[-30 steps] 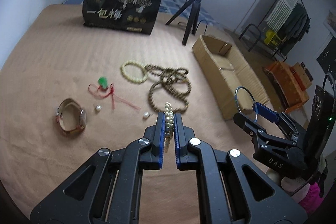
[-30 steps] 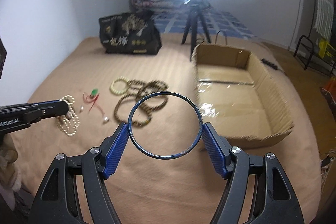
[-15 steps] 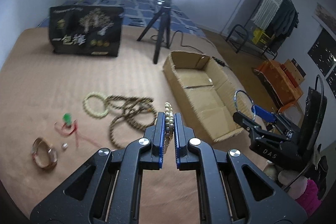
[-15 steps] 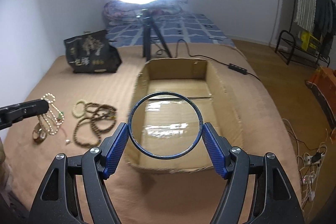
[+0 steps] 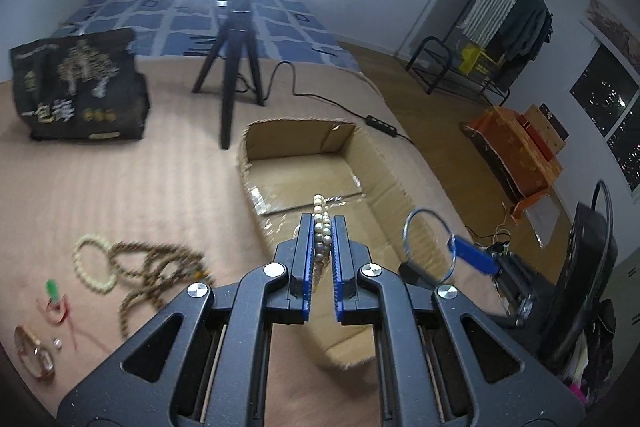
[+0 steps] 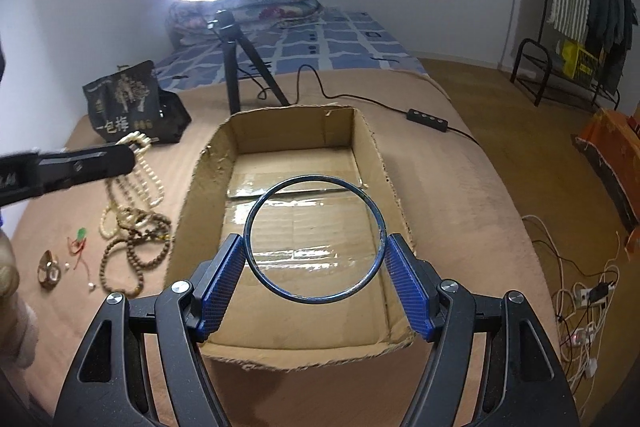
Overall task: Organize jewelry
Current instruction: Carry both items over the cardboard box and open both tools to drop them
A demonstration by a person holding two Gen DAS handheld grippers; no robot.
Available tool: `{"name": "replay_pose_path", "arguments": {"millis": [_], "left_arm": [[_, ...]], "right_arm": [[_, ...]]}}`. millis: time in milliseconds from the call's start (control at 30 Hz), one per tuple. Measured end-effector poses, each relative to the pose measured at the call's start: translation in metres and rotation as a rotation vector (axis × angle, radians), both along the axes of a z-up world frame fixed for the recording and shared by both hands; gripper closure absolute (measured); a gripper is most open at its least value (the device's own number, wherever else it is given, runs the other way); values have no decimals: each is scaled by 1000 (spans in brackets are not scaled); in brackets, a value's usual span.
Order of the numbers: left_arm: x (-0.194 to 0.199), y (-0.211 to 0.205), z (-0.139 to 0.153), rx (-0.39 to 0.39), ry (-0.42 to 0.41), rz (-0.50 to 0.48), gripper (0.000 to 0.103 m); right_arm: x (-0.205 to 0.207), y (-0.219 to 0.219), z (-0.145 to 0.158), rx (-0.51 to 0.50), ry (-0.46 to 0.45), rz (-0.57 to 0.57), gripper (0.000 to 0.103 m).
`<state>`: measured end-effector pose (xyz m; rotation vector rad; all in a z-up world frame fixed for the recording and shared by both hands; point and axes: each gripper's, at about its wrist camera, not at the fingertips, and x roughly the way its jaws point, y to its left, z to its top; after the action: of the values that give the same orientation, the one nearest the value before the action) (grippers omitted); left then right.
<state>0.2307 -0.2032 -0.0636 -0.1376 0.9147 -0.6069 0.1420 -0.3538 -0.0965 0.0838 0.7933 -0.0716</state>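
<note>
We carry two pieces at once toward the box (image 6: 216, 163), which sits open-topped on the bed (image 5: 100, 187), presumably so loose jewelry ends up in one place. Our left claw (image 5: 321, 231) is pressed together on the pearls (image 5: 320, 223), which hang down from it, above the box's near left wall. Our right claw (image 6: 314, 255) pinches the bangle (image 6: 314, 241) across its width, jaws wide, held over the box floor. Beads (image 5: 160, 267) and a watch (image 5: 34, 355) lie on the bed, left of the box.

Both tongs, left tongs (image 5: 320, 227) and right tongs (image 6: 316, 259), have black frames, silver screws and ribbed blue pads.
</note>
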Motion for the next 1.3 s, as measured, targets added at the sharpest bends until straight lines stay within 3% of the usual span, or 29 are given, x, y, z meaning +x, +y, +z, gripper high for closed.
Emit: {"name": "replay_pose_path", "arguments": {"millis": [400, 800, 900, 1300], "left_arm": [[27, -38, -21, 85, 12, 5, 97], [36, -29, -30, 109, 25, 39, 97], [34, -27, -29, 109, 20, 45, 83], [22, -5, -10, 103, 0, 70, 82]], "right_arm": [[10, -15, -8, 31, 22, -11, 32], [17, -6, -12, 14, 40, 19, 31], [16, -3, -11, -7, 47, 17, 29], [5, 3, 10, -31, 14, 13, 28]]}}
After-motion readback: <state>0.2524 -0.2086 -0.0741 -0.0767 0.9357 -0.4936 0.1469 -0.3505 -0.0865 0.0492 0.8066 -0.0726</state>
